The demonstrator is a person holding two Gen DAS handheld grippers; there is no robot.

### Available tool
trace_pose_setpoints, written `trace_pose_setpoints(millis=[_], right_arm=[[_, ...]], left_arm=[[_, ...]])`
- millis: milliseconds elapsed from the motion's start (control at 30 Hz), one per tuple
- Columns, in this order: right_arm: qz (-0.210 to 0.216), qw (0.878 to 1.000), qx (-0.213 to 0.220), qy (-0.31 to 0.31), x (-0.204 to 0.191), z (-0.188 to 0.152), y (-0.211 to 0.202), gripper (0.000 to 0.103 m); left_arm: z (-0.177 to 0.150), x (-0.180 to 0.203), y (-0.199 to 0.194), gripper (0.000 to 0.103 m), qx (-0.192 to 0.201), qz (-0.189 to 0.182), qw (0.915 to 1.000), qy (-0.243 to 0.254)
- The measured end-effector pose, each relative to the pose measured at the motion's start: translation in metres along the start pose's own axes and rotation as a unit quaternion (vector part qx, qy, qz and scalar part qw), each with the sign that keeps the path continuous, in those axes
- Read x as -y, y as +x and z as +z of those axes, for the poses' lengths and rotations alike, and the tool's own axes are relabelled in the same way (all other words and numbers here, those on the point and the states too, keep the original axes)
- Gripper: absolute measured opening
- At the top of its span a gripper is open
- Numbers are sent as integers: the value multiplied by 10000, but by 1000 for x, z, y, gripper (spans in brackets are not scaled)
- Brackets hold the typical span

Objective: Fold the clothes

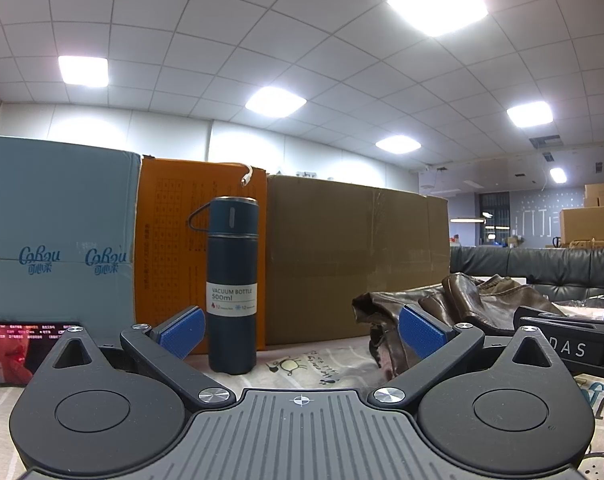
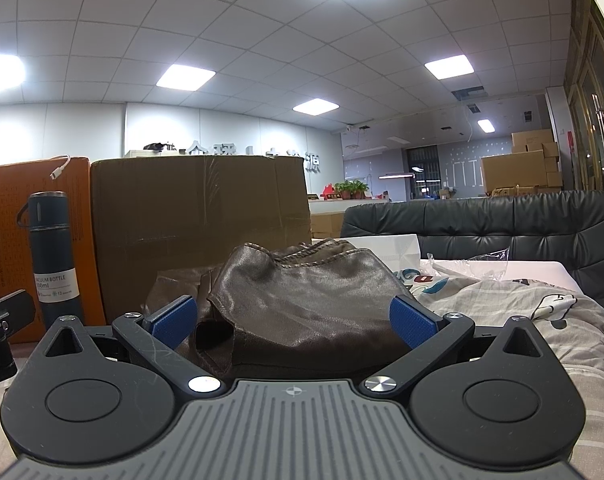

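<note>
— Printed bedsheet (image 2: 514, 312) underfoot of everything, pale with cartoon figures, wrinkled, spread over the work surface. Closest in?

— Right gripper (image 2: 293, 320), jaws spread wide, blue pads (image 2: 173, 320) clear of any cloth. Directly ahead, between the open fingers and slightly beyond: brown garment (image 2: 302, 300), shiny like leather or satin, heaped in a loose mound, stitched hem curling across the top, one flap sagging down at the left.

— And from the other side?

— Left gripper (image 1: 302, 332), likewise wide open, gripping nothing, pointing level. Same brown garment (image 1: 442, 300) off to its right, crumpled, resting on the sheet. Dark blue vacuum bottle (image 1: 231, 284) standing upright just past the left pad, near but apart from the garment.

— Room to move?

— Bare sheet on the right, past the garment, up to a clear plastic wrapper (image 2: 478, 264) and a white box (image 2: 386, 246). Left side tighter: bottle, then a phone screen (image 1: 21, 348) propped low.

— Farther back?

— Walled in by a brown cardboard box (image 2: 197, 232), an orange box (image 1: 169, 248) with a white cable over its top, and a light blue carton (image 1: 57, 232). Behind on the right, a black leather sofa (image 2: 502, 224); stacked cartons beyond.
</note>
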State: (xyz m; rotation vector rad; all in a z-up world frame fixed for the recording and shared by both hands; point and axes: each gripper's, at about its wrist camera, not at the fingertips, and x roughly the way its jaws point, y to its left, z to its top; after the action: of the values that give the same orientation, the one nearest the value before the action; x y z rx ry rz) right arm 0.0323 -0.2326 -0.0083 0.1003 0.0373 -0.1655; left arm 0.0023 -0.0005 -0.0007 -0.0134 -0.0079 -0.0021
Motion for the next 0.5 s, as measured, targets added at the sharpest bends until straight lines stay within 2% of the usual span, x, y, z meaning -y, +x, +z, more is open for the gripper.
trace_pose_setpoints(millis=[500], right_arm=[[-3, 10000, -6, 1, 0, 1, 0, 103]], left_arm=[[1, -1, -2, 103, 19, -14, 10000, -5]])
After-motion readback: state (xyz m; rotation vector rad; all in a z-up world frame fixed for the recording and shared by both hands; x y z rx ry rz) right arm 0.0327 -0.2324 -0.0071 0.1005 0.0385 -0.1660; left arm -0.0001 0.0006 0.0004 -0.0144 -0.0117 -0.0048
